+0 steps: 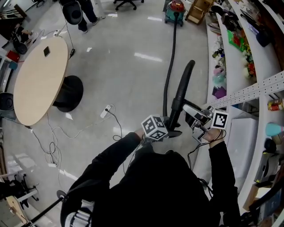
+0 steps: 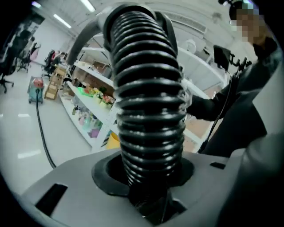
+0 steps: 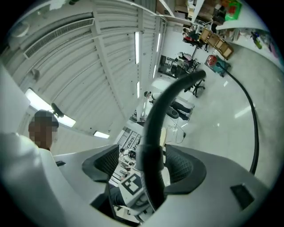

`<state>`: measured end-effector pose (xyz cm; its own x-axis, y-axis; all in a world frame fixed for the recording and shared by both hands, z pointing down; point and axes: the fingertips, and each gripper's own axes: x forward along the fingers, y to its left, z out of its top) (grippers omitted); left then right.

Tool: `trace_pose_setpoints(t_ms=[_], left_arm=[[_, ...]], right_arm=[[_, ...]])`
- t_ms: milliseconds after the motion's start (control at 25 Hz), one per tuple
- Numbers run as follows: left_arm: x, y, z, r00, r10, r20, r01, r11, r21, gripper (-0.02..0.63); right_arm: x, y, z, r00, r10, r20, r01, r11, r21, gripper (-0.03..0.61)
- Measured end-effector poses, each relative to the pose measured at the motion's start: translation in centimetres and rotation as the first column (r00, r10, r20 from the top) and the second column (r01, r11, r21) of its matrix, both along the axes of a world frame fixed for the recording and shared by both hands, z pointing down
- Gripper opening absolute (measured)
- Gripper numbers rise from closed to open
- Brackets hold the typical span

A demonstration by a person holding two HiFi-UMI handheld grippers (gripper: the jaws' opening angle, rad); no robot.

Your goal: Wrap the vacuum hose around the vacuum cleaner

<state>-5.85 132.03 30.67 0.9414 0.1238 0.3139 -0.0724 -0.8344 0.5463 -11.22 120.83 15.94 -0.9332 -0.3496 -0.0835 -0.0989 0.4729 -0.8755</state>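
We see one floor [image 1: 128,75], with one run of shelving [image 1: 230,57] along its right edge and one round desk [image 1: 35,84] near its left edge. One vacuum cleaner [image 1: 176,9], red on top, stands on the floor at its far edge, just beside the shelving. One black vacuum hose [image 1: 171,57] leaves the vacuum cleaner, crosses the floor toward us and rises to the two grippers; none of it lies around the vacuum cleaner. One rigid black tube [image 1: 183,86] at the near end of the vacuum hose slants up and away from the grippers.

We count two grippers, each in one black-sleeved hand. The left gripper [image 2: 146,181] is clenched on the ribbed part of the vacuum hose, which fills the gap between its jaws. The right gripper [image 3: 153,164] is released: its jaws stand wide apart, and the rigid black tube passes between them with a gap at the left pad.
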Motion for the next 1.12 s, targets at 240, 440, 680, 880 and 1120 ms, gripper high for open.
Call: trace_pose_setpoints(t_ms=[240, 440, 680, 880, 1120], left_arm=[[-2.7, -7.7, -3.8, 0.981, -0.16, -0.11, 0.114, 0.933, -0.34, 0.166], [-4.2, -13.6, -7.1, 0.977, -0.197, -0.087, 0.139, 0.887, -0.44, 0.167], [-1.4, -19.5, -10.7, 0.949, -0.29, -0.123, 0.152, 0.764, -0.627, 0.167], [-0.5, -26.1, -11.1, 0.882, -0.463, -0.089, 0.354, 0.773, -0.526, 0.295], [-4.5, -29.1, -7.5, 0.75, -0.642, 0.155, 0.634, 0.766, 0.104, 0.322]], right_arm=[[4.0, 1.7, 6.8, 0.946, -0.013, -0.324, 0.066, 0.986, 0.152, 0.314], [0.8, 5.5, 14.1, 0.737, -0.169, -0.655, 0.439, 0.856, 0.272, 0.314], [-1.0, 1.6, 15.9, 0.614, -0.101, -0.783, 0.649, 0.63, 0.427, 0.236], [3.1, -3.4, 13.6, 0.739, -0.265, -0.619, 0.559, 0.754, 0.345, 0.178], [8.1, -10.8, 10.6, 0.851, -0.312, -0.423, 0.429, 0.878, 0.215, 0.178]])
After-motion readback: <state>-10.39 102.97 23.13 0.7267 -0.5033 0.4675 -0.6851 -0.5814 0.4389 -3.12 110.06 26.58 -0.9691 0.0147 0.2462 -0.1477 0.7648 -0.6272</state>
